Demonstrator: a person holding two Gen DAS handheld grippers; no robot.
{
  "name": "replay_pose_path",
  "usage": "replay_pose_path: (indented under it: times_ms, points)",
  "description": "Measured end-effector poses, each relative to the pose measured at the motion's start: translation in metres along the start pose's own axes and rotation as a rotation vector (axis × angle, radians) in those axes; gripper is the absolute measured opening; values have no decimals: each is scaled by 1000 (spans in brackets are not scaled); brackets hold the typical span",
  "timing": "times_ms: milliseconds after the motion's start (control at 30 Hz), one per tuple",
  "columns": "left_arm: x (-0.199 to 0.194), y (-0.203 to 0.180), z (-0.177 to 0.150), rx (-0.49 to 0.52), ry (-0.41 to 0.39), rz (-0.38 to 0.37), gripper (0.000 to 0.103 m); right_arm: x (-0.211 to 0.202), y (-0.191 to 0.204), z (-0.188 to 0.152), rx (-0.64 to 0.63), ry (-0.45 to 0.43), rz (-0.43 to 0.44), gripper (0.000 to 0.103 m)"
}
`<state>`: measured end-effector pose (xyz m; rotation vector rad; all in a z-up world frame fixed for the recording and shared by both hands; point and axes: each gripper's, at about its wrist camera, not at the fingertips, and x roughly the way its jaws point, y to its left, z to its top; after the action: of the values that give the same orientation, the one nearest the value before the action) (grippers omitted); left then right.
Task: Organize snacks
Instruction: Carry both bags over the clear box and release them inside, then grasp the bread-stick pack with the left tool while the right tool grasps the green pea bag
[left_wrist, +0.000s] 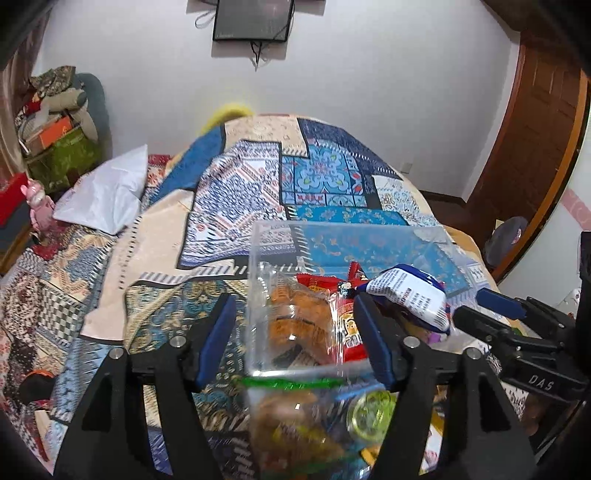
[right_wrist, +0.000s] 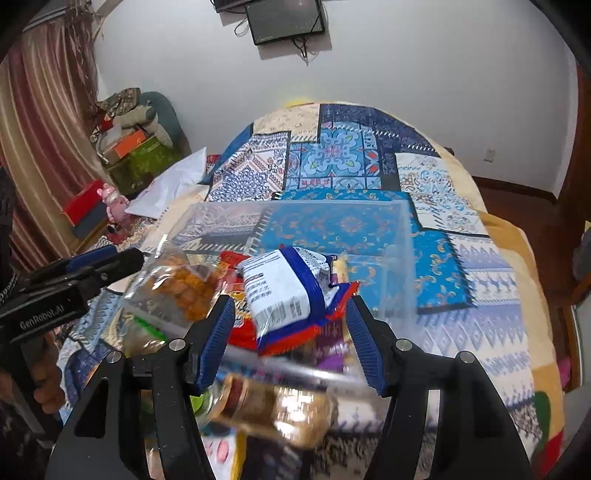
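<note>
A clear plastic bin (right_wrist: 402, 251) stands on a patchwork-covered bed and holds snacks: a bag of orange puffs (right_wrist: 184, 291), a red packet (right_wrist: 236, 266) and a blue-and-white packet (right_wrist: 284, 291) on top. My right gripper (right_wrist: 291, 339) is open, its jaws on either side of the blue-and-white packet at the bin's near rim. My left gripper (left_wrist: 295, 339) is open over the bin's left part (left_wrist: 258, 295), above the orange puffs (left_wrist: 299, 317). The blue-and-white packet (left_wrist: 410, 299) lies to its right. More snacks lie in front of the bin: a jar (right_wrist: 273, 410) and a green-lidded pot (left_wrist: 373, 410).
The patchwork bedspread (left_wrist: 236, 192) covers the bed. A white pillow (left_wrist: 107, 192) and a pink toy (left_wrist: 37, 206) lie at its left. Boxes (left_wrist: 59, 147) are stacked in the left corner, a screen (left_wrist: 255, 18) hangs on the wall, and a wooden door (left_wrist: 535, 140) stands right.
</note>
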<state>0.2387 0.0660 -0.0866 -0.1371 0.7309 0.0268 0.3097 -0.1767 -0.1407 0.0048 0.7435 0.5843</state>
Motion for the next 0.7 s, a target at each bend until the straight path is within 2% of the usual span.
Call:
replay_pose_path:
  times_ms: [167,333,433,700]
  points:
    - [-36,4,-13,18,-11,7,75,-32,7,-10,-20,-31,-6,62]
    - [-59,9,-40,27,14,13,75,-57,17,-30,-48,-46,-8,65]
    - [-67,14,-63,24,47,10,75,-64,24,-49,-69,-27,12,72]
    - [-70,22,-132,25,164,19,75,-59,30,-104,-66,67,30,72]
